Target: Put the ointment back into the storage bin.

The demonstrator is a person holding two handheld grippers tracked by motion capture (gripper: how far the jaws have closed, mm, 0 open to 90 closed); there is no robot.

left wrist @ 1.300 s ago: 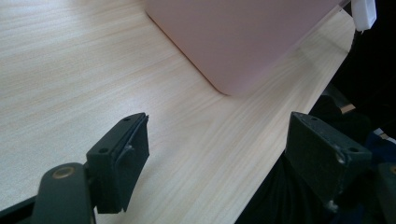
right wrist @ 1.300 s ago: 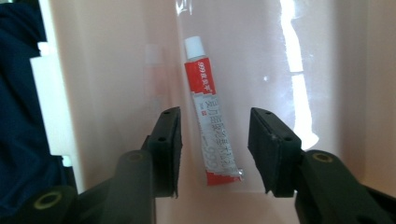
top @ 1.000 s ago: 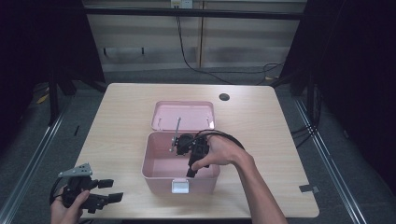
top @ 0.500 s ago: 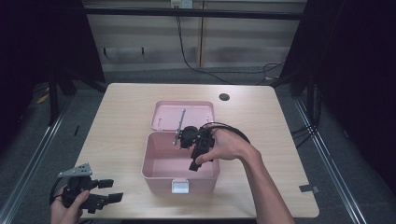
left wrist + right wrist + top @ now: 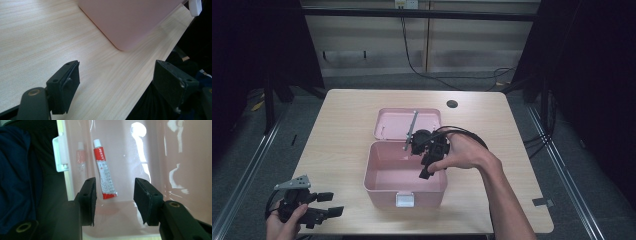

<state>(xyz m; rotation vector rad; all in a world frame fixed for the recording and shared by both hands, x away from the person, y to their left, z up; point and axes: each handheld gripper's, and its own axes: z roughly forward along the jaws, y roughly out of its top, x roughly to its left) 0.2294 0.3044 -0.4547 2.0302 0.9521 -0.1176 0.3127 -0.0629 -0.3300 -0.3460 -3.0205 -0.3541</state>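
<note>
From the high view, a pink box point(image 5: 404, 175) is sitting open at mid-table, its lid point(image 5: 407, 123) lying back toward 12 o'clock. The right gripper point(image 5: 427, 162) is pointing down into it; the left gripper point(image 5: 324, 210) is waiting at 7 o'clock, jaws spread.

In the left gripper view, its jaws are gaping over bare table point(image 5: 37, 37).

In the right gripper view, the released jaws are flanking a red-and-white tube point(image 5: 104, 178) lying on the box floor, white cap toward 12 o'clock.
</note>
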